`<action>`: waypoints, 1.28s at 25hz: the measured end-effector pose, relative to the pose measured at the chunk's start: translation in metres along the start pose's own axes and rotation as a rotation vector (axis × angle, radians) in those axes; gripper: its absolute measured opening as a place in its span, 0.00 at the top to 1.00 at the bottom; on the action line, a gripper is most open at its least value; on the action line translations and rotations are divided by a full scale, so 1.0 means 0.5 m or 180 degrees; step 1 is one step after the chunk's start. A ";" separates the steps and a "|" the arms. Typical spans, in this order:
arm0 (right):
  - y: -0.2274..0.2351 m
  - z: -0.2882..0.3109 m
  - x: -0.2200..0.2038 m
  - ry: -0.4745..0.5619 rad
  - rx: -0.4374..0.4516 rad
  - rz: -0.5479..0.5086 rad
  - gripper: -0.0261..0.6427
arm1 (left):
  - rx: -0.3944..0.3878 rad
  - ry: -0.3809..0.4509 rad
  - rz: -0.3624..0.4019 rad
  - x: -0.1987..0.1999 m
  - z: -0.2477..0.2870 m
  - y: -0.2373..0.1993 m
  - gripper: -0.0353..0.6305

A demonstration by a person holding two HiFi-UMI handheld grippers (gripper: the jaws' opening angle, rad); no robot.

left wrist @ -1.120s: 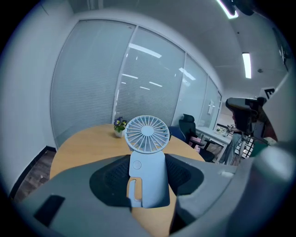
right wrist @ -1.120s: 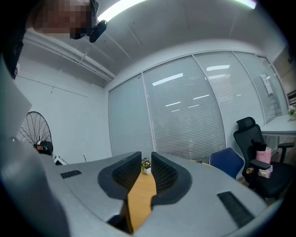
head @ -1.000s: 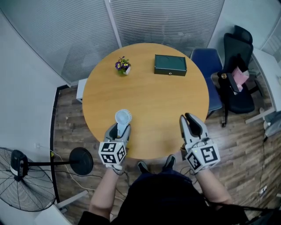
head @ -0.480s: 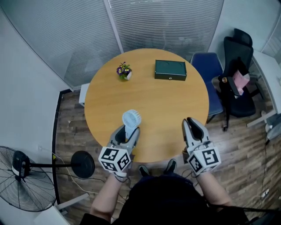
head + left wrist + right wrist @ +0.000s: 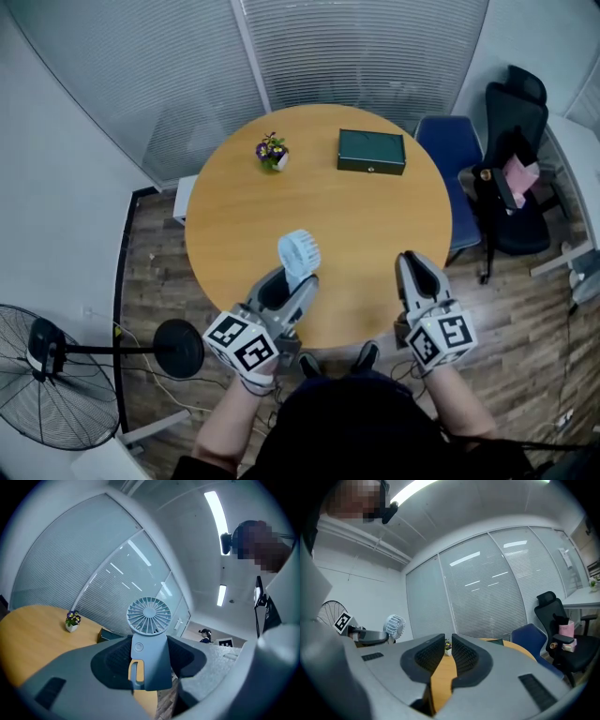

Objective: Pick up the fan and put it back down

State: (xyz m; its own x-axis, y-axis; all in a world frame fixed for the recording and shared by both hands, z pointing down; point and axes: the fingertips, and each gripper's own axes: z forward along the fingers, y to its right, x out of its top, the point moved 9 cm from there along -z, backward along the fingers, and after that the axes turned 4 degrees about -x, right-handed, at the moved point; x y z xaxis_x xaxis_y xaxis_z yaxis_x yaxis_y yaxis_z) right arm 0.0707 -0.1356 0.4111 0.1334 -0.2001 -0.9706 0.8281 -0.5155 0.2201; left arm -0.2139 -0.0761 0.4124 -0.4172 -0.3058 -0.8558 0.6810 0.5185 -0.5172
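Observation:
A small pale blue hand fan point(image 5: 298, 251) is off the round wooden table point(image 5: 319, 206), near its front edge. My left gripper point(image 5: 292, 281) is shut on the fan's handle point(image 5: 149, 663), and the round grille point(image 5: 149, 616) stands up above the jaws. To the right, my right gripper point(image 5: 419, 265) hovers level over the table's front right edge. Its jaws have just been closing; a narrow gap is left at my right gripper point(image 5: 448, 651) with nothing in it. The right gripper view catches the fan point(image 5: 394, 626) at the far left.
A dark green box point(image 5: 371, 152) and a small flower pot point(image 5: 273, 152) sit at the table's far side. A blue chair point(image 5: 448, 150) and a black office chair point(image 5: 516, 141) stand to the right. A floor fan point(image 5: 37, 375) with a round base point(image 5: 178, 347) stands at the left.
My left gripper has lifted the fan up off the table, carried it rightward and tilted. The right gripper has stayed where it was.

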 end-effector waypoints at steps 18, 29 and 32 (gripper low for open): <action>0.048 -0.044 0.002 0.0089 -0.0850 0.0234 0.92 | -0.1040 -0.0088 -0.1117 -0.059 0.092 -0.102 0.62; 0.151 -0.124 -0.014 0.0076 -0.1040 0.0360 0.92 | -0.0976 -0.0559 -0.1186 -0.185 0.216 -0.077 0.62; 0.198 -0.134 -0.012 0.0080 -0.1032 0.0390 0.93 | -0.0792 -0.0826 -0.0990 -0.236 0.262 -0.076 0.62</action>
State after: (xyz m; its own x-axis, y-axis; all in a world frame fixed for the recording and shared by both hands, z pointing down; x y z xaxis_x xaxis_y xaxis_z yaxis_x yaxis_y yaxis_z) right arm 0.1883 -0.1293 0.4323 0.2527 -0.2215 -0.9418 0.9344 -0.1966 0.2970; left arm -0.1117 -0.1642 0.5319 -0.3928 -0.6497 -0.6508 0.3694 0.5366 -0.7587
